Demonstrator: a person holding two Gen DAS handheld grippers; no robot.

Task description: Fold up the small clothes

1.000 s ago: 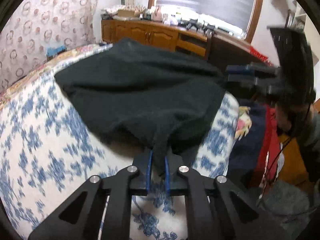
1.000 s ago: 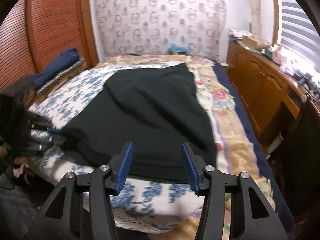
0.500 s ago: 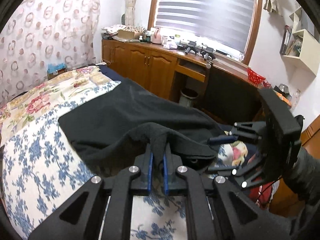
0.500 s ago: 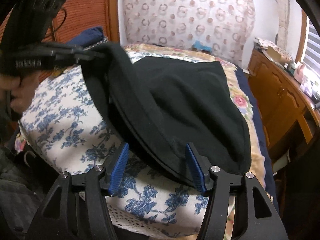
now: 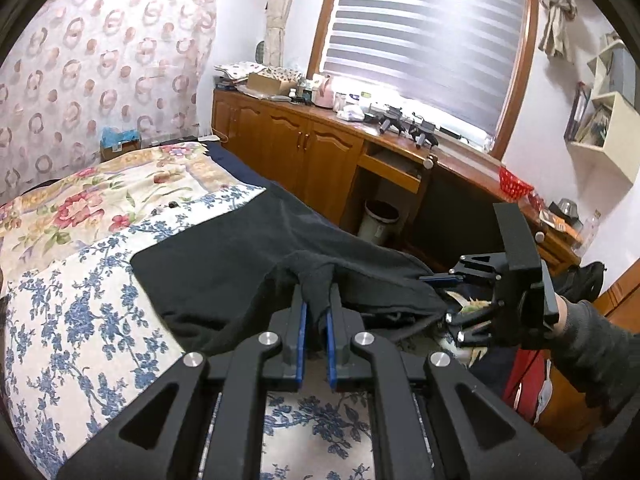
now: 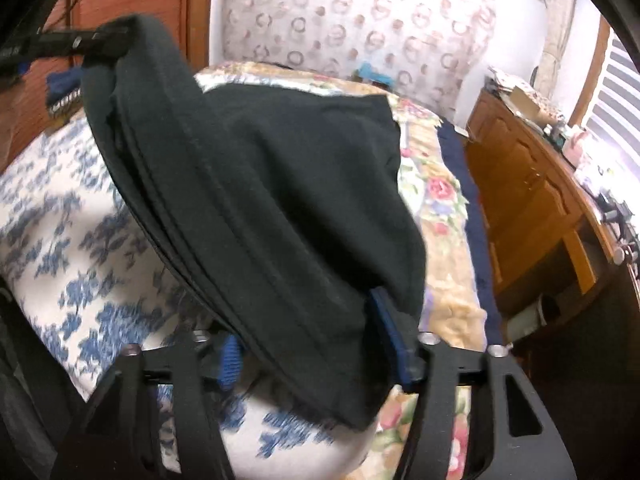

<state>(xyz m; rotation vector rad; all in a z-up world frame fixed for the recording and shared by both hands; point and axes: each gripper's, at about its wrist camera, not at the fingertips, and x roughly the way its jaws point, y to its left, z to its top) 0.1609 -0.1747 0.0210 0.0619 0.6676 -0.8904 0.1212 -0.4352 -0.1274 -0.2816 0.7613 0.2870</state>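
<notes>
My left tongs [image 5: 315, 322] are pinched tight on a bunched corner of the black garment [image 5: 224, 268], a soft, matte knit with a stitched hem, lifting it off the bed [image 5: 80, 320]. My right tongs [image 6: 316, 344] point down at the near hem; their jaws are closing with the draped cloth between the blue pads, which do not yet press it. My gloved right hand [image 5: 532, 320] holds them low beside the bed's edge. Wooden cabinets [image 5: 288, 148] stand beyond, under the blinds [image 5: 420, 36].

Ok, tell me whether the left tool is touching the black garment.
Touching. In the left wrist view, the left tool is shut on a bunched fold of the black garment.
</notes>
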